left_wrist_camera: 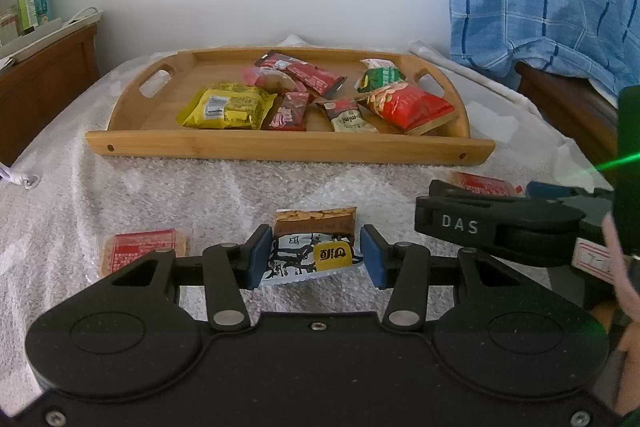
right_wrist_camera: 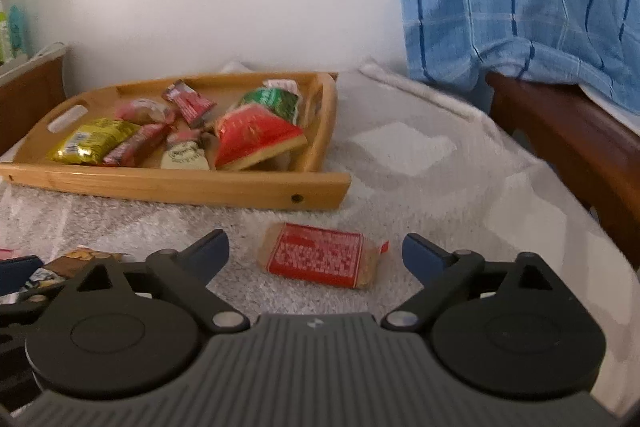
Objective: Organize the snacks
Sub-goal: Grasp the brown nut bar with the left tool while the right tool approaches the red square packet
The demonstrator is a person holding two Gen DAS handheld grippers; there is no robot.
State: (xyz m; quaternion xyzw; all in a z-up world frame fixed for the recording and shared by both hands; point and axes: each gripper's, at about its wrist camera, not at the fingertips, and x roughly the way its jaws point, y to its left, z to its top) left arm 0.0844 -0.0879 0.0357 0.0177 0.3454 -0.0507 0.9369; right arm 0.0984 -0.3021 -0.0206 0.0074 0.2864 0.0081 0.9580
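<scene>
Gripping a white-and-black snack packet with a yellow label (left_wrist_camera: pixel 310 259), the left gripper (left_wrist_camera: pixel 316 259) is sitting at lower centre of the left wrist view, its blue pads (left_wrist_camera: pixel 258 259) pinching the packet's two sides. A brown peanut-bar pack (left_wrist_camera: pixel 316 221) is lying just behind it on the white fuzzy cloth (left_wrist_camera: pixel 200 195).

The right gripper (right_wrist_camera: pixel 316 255) is hanging over the cloth with fingers spread wide, nothing pressed between them; a flat red-labelled biscuit pack (right_wrist_camera: pixel 320 255) is lying on the cloth between and just beyond the fingertips, apart from both. Whether the tips are touching the cloth, can't tell.

A twin red-labelled pack (left_wrist_camera: pixel 144 251) is resting at lower left of the left wrist view.

The oval bamboo tray with cut-out handles (left_wrist_camera: pixel 280 147) is sitting in mid-frame, holding a yellow crinkled bag (left_wrist_camera: pixel 228 107), a red chip bag (left_wrist_camera: pixel 412 105), a green pouch (left_wrist_camera: pixel 380 77) and several small dark-red sachets (left_wrist_camera: pixel 288 113).
</scene>
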